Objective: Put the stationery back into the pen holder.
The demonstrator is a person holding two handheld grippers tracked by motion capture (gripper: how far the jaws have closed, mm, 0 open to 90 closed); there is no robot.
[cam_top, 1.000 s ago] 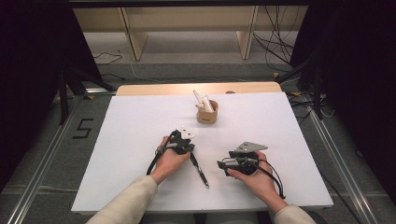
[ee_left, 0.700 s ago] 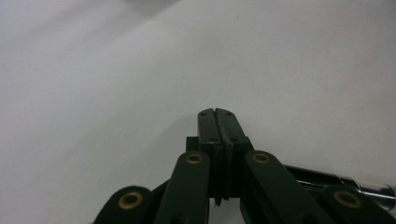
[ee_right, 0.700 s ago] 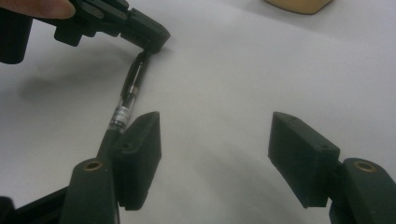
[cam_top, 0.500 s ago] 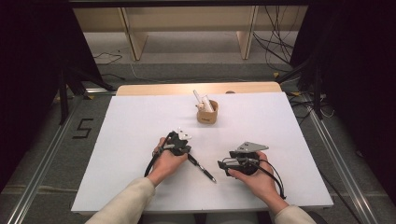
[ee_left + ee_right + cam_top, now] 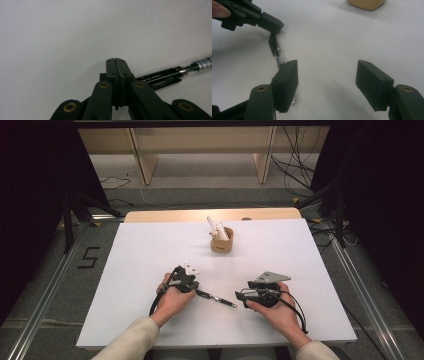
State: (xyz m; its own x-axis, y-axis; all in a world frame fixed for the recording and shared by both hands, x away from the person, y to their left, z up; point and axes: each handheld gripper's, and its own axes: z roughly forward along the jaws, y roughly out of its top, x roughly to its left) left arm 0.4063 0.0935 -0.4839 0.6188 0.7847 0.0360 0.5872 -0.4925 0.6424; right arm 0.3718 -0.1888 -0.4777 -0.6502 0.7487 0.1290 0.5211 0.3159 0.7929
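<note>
A black pen (image 5: 216, 298) with a silver band lies flat on the white table cover (image 5: 300, 255), between the two hands. My left gripper (image 5: 195, 289) is shut with nothing between its jaws, its tip resting against the pen's clip end. In the left gripper view the shut jaws (image 5: 116, 61) stand upright with the pen (image 5: 170, 73) just behind them to the right. My right gripper (image 5: 240, 296) points left at the pen's other end, jaws wide open. In the right gripper view the pen (image 5: 277, 53) runs behind the left pad (image 5: 287, 82), toward the left gripper (image 5: 273, 26).
A small tan cup (image 5: 221, 242) holding white sticks (image 5: 216, 226) stands at the back middle of the table; its base shows in the right gripper view (image 5: 365, 3). White cover stretches to both sides. Shelf legs and cables stand beyond the far edge.
My left hand has shifted right and the pen has swung from pointing toward the front edge to pointing right, toward the right gripper. The right hand has stayed put.
</note>
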